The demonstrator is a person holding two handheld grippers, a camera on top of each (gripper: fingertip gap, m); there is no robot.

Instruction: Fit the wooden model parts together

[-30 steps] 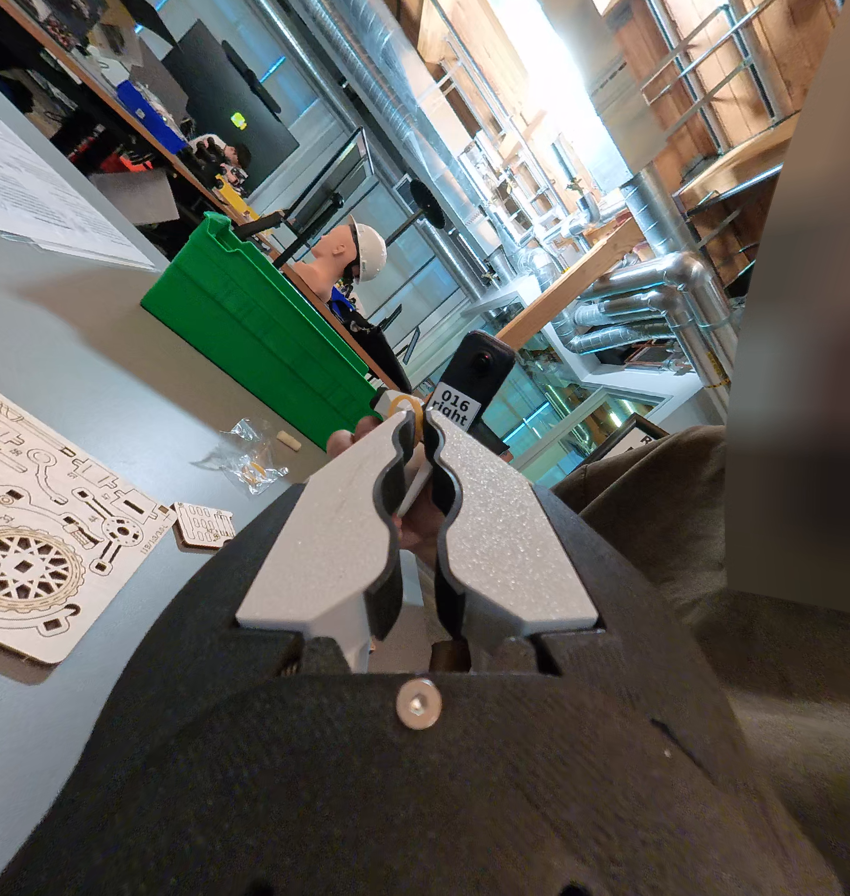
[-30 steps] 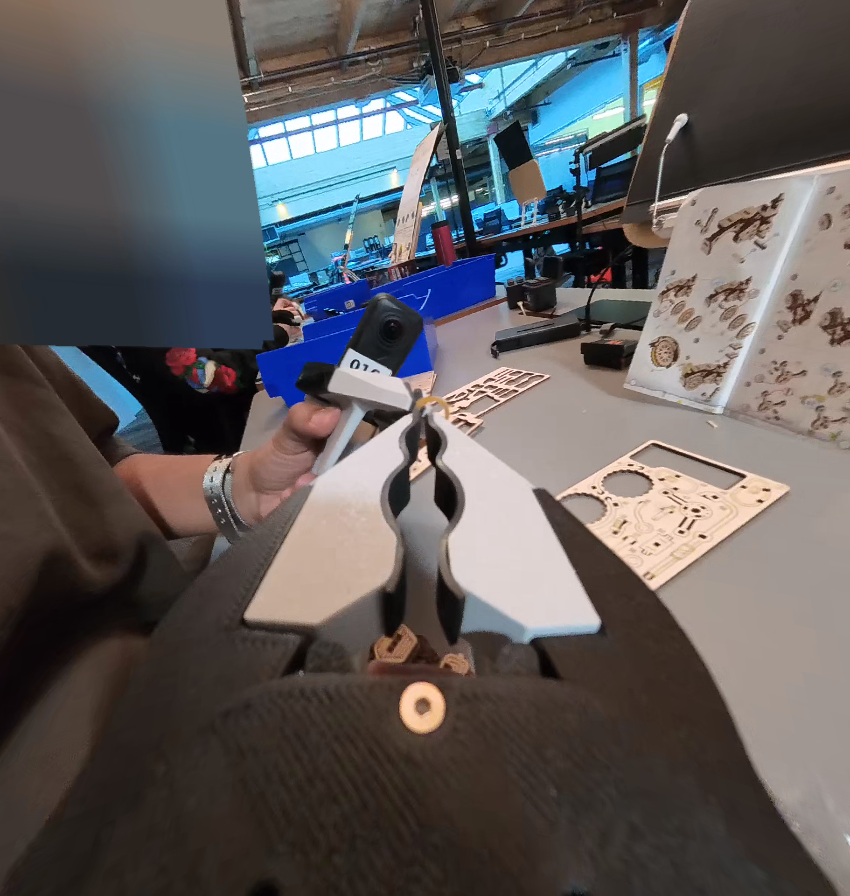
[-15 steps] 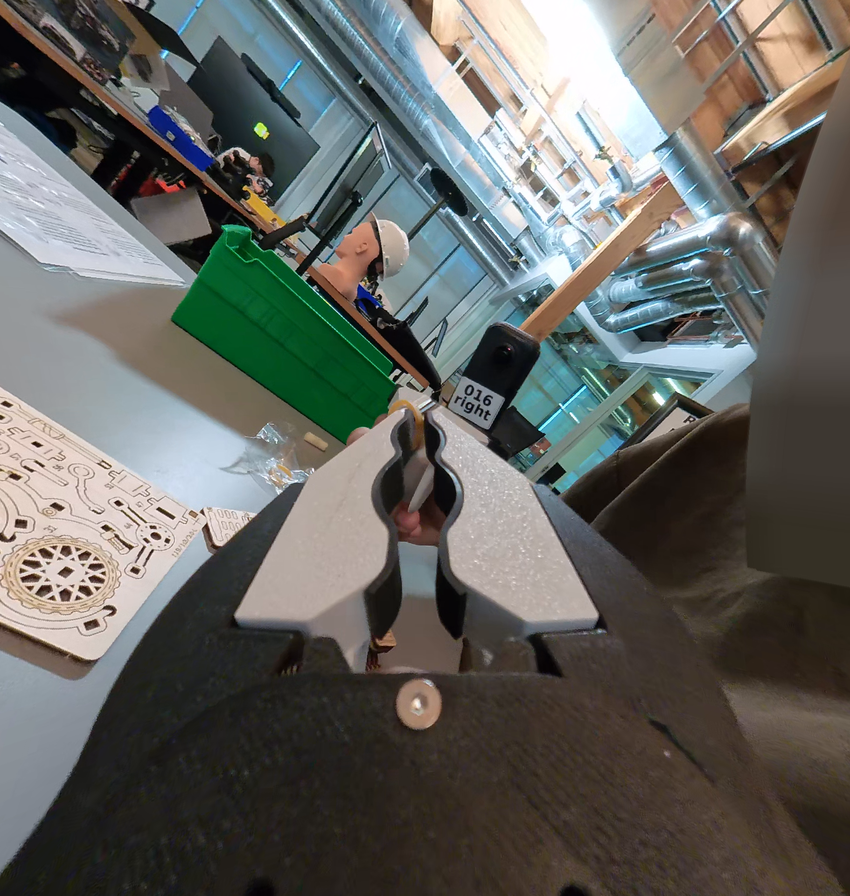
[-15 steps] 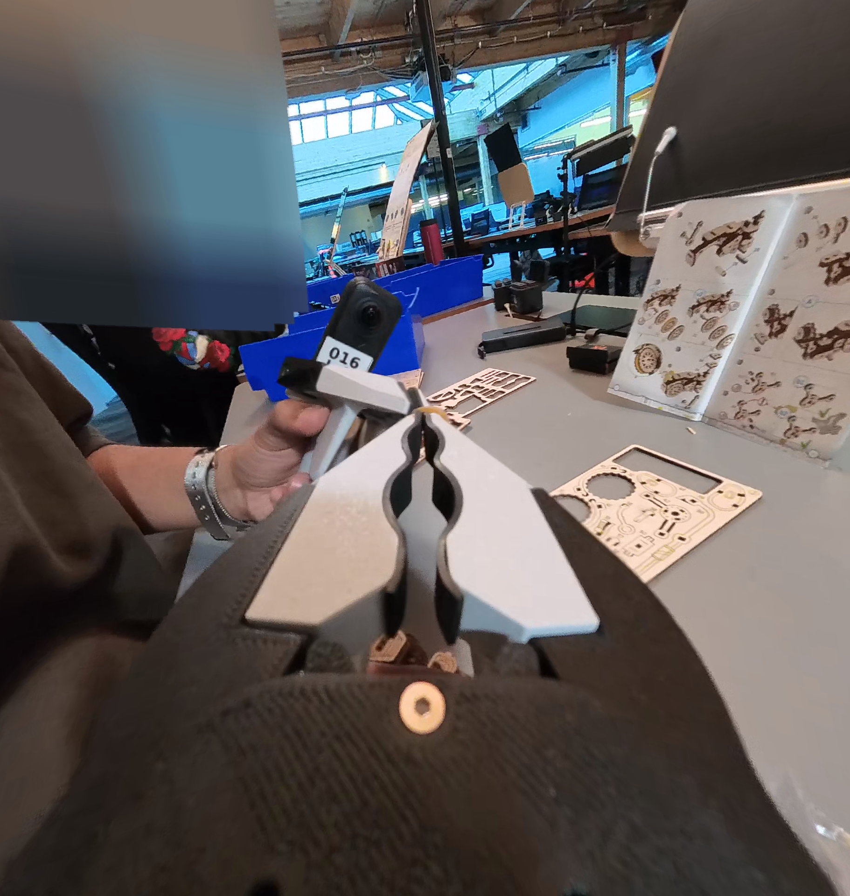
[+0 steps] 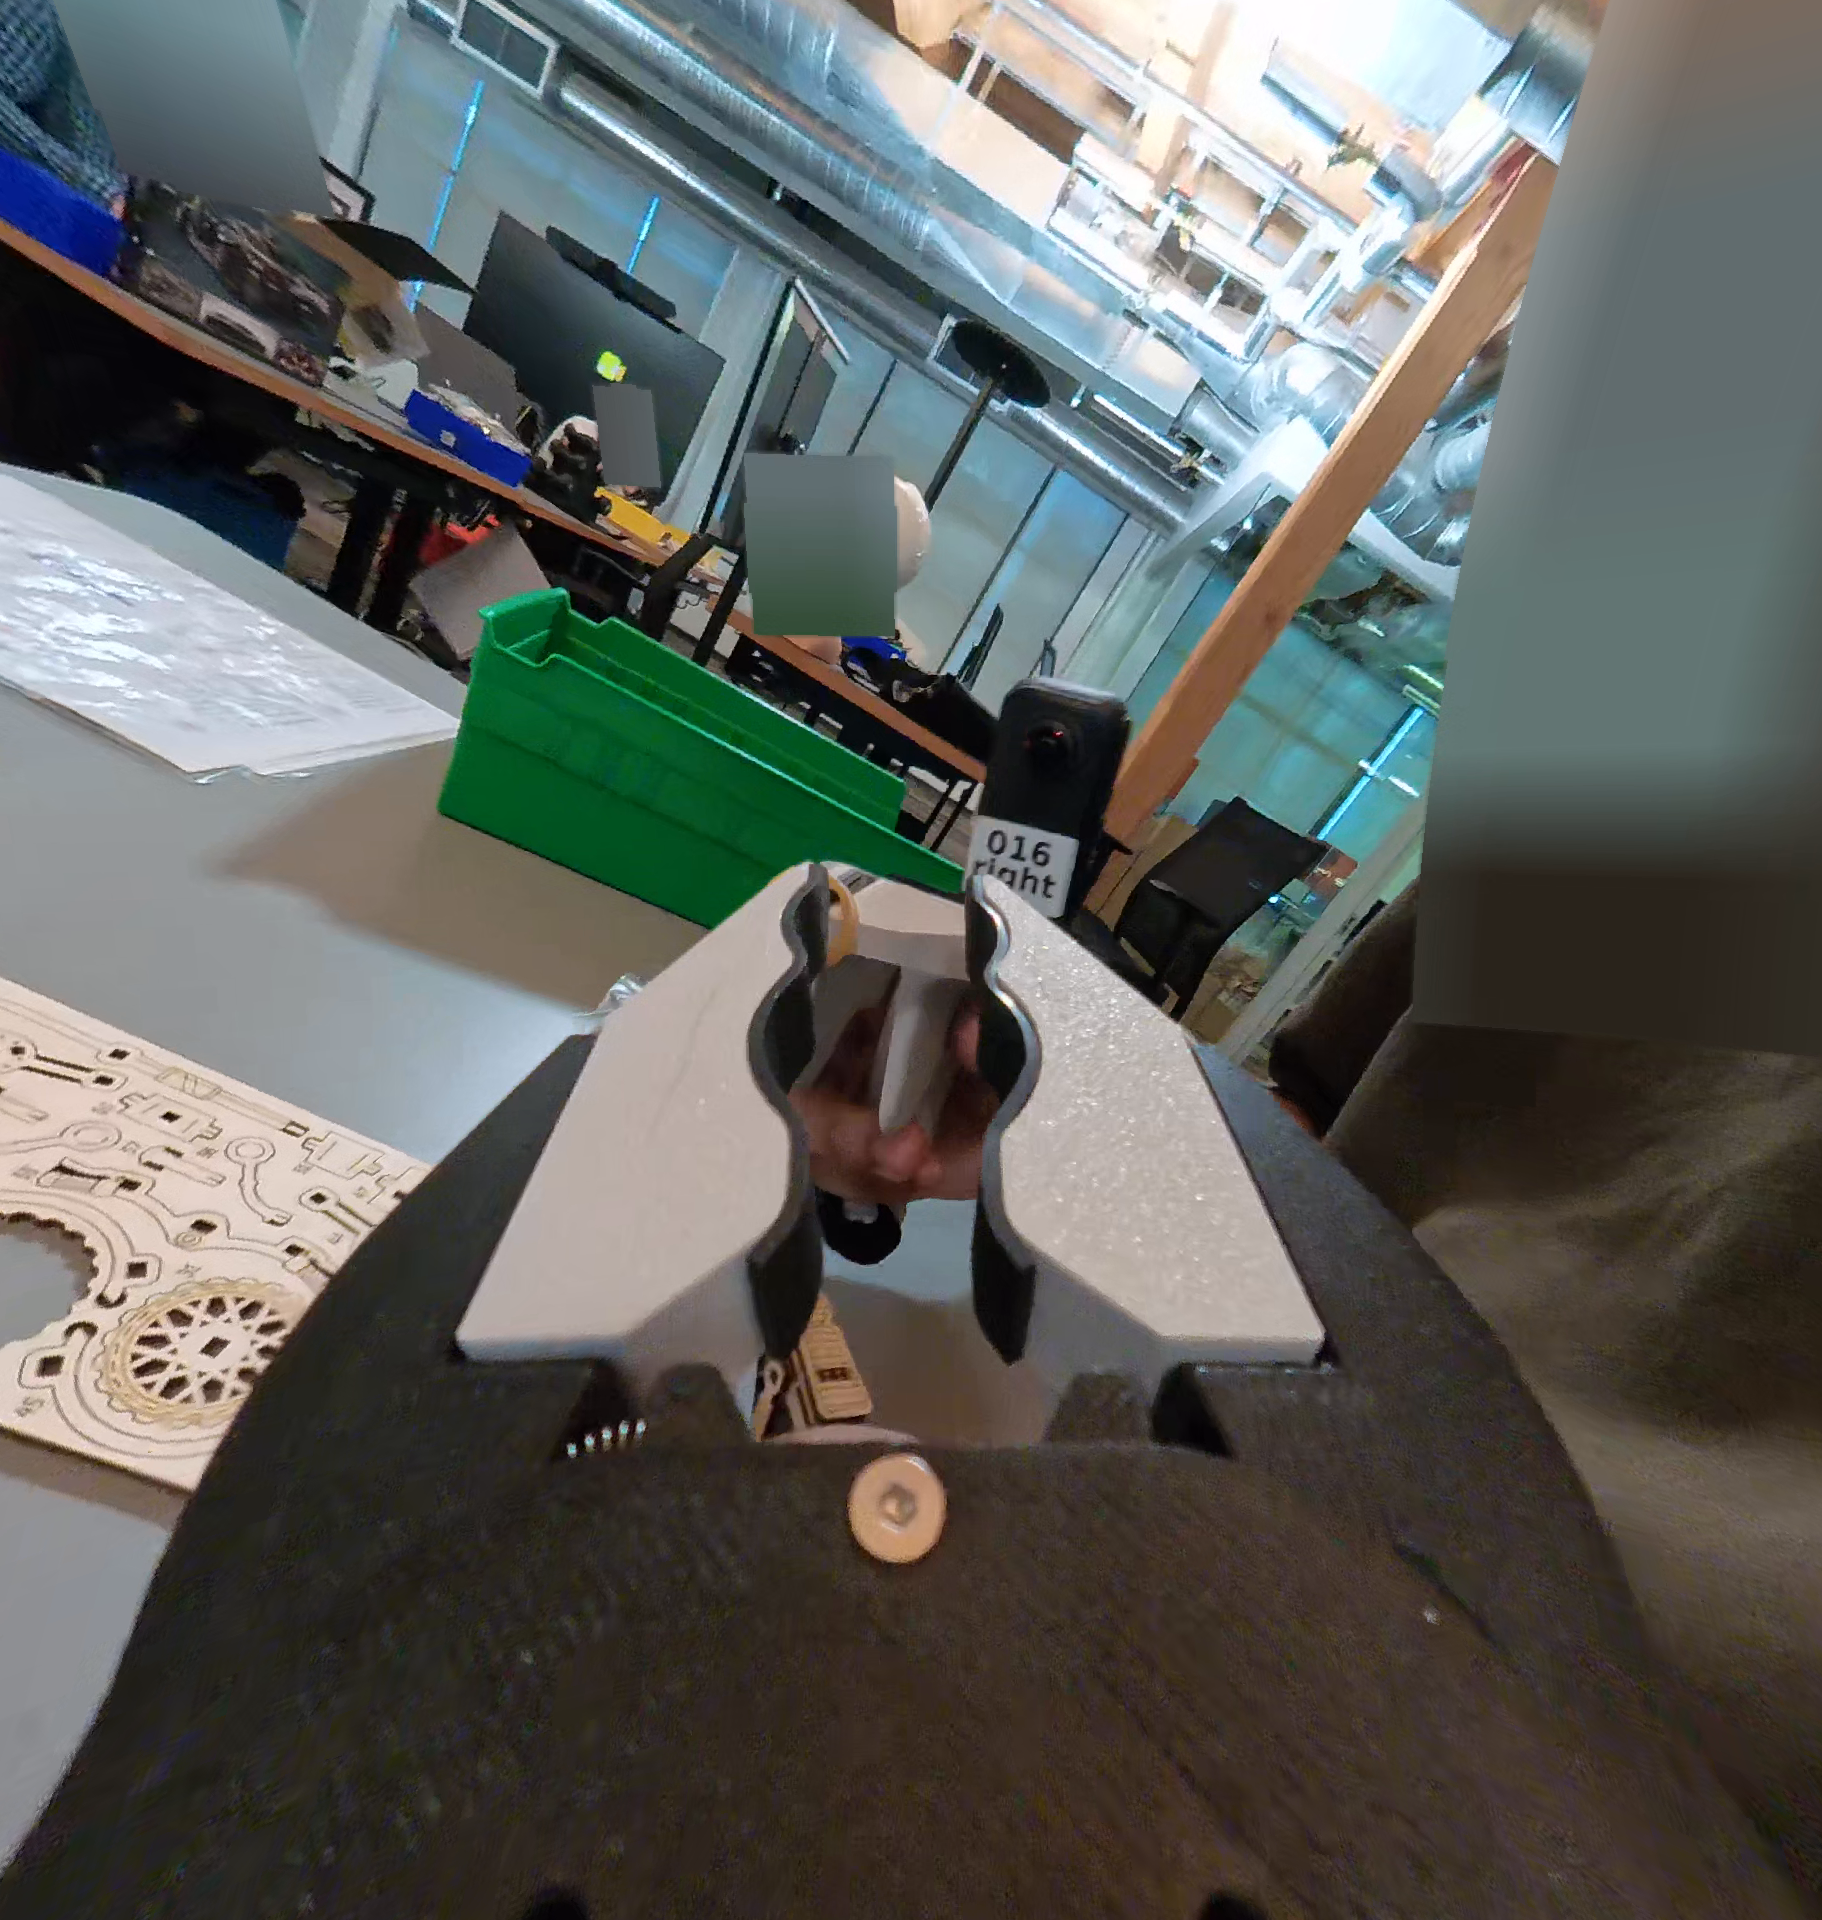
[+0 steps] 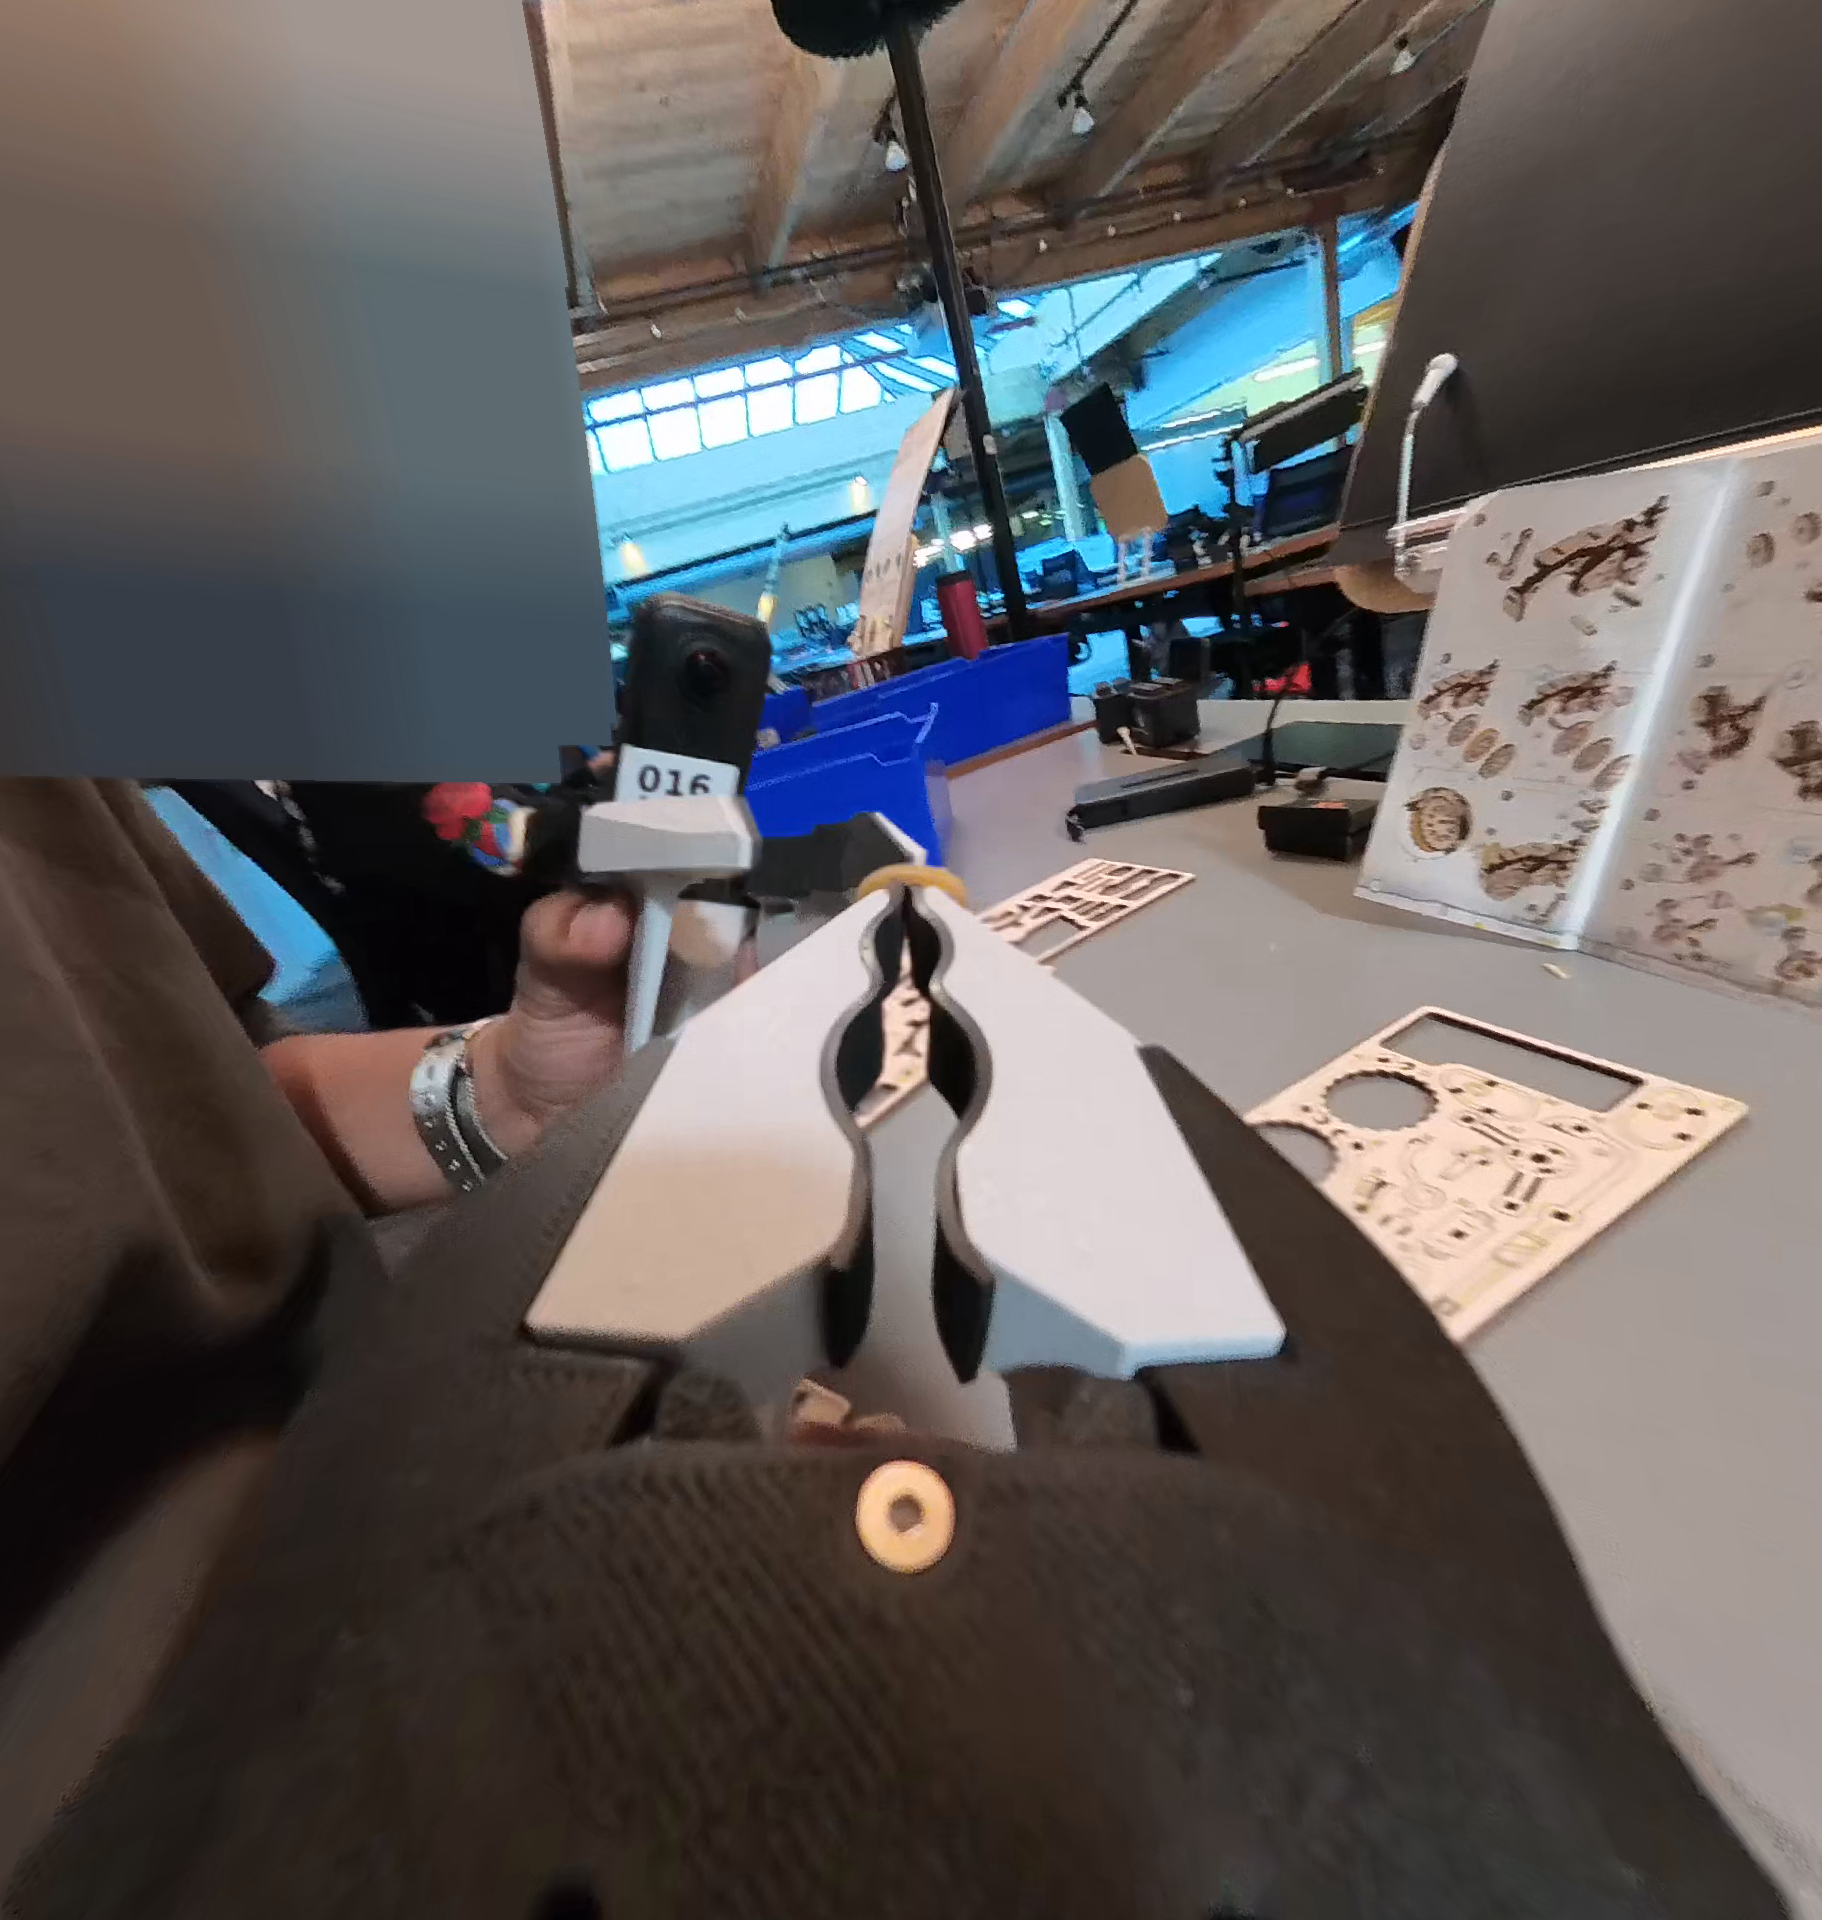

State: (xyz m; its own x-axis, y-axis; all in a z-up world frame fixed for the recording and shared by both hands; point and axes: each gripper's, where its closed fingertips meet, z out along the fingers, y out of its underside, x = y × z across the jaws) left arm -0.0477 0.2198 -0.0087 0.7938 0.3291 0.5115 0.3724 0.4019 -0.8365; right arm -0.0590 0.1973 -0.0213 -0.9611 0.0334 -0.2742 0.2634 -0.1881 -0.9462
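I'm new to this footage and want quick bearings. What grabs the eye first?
The right gripper up front, pinching a small yellow ring at its tips. The left gripper stands open. Laser-cut wooden sheets lie flat on the grey table, a green bin behind.

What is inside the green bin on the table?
Only the green bin itself shows: its outer wall, its rim and a strip of inner wall. Its floor and any contents are hidden behind the near wall.

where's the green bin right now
In the left wrist view, the green bin sits on the grey table beyond the left gripper, right of the paper sheets.
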